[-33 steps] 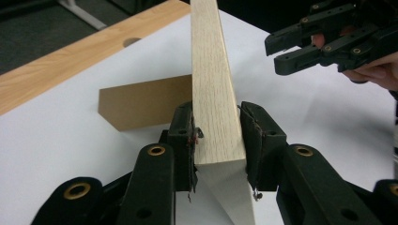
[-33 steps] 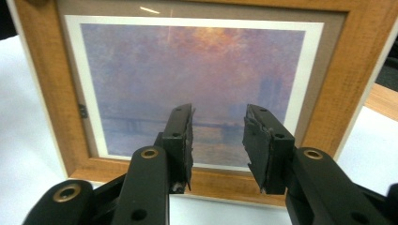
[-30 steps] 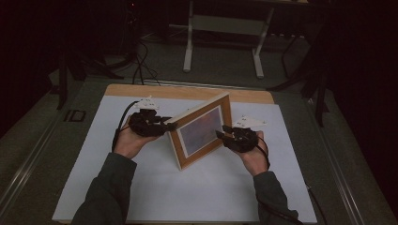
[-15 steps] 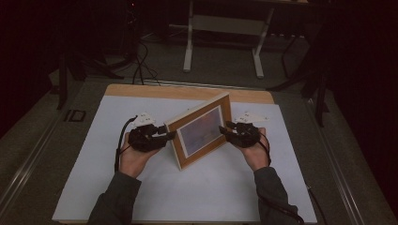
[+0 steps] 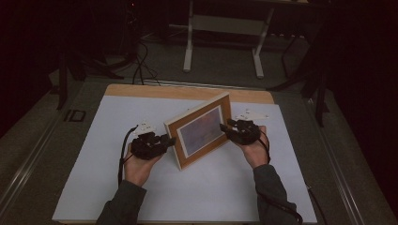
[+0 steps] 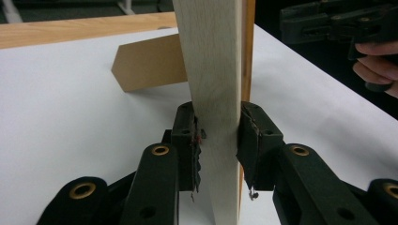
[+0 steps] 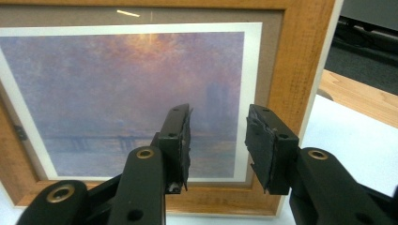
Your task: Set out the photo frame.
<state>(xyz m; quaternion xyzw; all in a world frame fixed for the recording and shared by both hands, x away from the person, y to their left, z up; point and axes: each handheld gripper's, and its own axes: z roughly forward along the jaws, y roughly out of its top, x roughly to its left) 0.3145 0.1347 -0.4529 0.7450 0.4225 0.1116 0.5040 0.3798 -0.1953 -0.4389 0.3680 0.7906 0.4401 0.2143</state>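
Note:
A wooden picture frame (image 5: 202,131) with a hazy purple print stands upright on the white table cover (image 5: 117,187), turned at an angle. My left gripper (image 5: 170,140) is at the frame's left edge. In the left gripper view its jaws have just been closing, and the left gripper (image 6: 218,140) now presses its pads on both faces of the frame's edge (image 6: 213,70). The cardboard back stand (image 6: 148,63) lies behind. My right gripper (image 5: 224,127) sits at the front right of the frame. In its own view the right gripper (image 7: 218,140) is open before the print (image 7: 122,93), with nothing between the pads.
A bare wooden strip (image 5: 187,91) runs along the table's far edge. Beyond it on the floor are a metal stand's legs (image 5: 220,47) and dark cables (image 5: 141,65). White cover lies open in front of the frame and to both sides.
My left hand has slid down and toward the near side along the frame's left edge, and its jaws have closed on that edge. The frame and the right hand have barely moved.

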